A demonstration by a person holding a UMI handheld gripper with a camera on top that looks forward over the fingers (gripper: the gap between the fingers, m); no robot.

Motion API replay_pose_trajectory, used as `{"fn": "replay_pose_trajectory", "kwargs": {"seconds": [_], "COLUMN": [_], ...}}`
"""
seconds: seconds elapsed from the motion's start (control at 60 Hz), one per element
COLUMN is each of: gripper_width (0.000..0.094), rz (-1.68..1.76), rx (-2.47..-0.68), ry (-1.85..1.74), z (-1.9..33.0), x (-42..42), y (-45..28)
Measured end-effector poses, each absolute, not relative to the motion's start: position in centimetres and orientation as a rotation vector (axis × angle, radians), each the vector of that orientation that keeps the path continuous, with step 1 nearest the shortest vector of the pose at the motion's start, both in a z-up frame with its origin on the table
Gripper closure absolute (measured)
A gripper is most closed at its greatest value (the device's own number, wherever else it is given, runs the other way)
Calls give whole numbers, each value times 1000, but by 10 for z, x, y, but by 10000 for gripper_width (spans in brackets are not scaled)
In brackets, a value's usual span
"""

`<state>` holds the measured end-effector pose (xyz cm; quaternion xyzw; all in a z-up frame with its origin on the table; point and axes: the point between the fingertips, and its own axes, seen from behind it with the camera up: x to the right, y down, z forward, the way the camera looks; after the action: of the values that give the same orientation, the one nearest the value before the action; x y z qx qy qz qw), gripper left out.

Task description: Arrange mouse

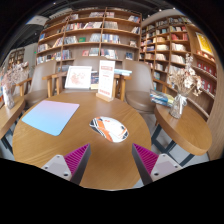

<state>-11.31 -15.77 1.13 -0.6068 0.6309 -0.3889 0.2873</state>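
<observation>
A white mouse with orange and dark markings lies on the round wooden table, just ahead of my fingers and slightly left of the middle between them. A light blue mouse pad lies on the table to the left of the mouse, apart from it. My gripper is open, with its two magenta pads spread wide and nothing between them. The fingers stand above the bare table near its front.
A standing white card and an open book are at the table's far side. Wooden chairs ring the table. A vase with dried branches stands on a table to the right. Bookshelves line the back wall.
</observation>
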Motion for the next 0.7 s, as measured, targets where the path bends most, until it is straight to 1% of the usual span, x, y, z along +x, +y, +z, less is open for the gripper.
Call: {"fn": "replay_pose_trajectory", "kwargs": {"seconds": [0.3, 0.7], "gripper_width": [86, 83], "rz": [-1011, -963], "rx": [-1638, -1660], "ry": [1720, 1706], "z": [-6, -9], "x": [-82, -32], "y": [-183, -185]}}
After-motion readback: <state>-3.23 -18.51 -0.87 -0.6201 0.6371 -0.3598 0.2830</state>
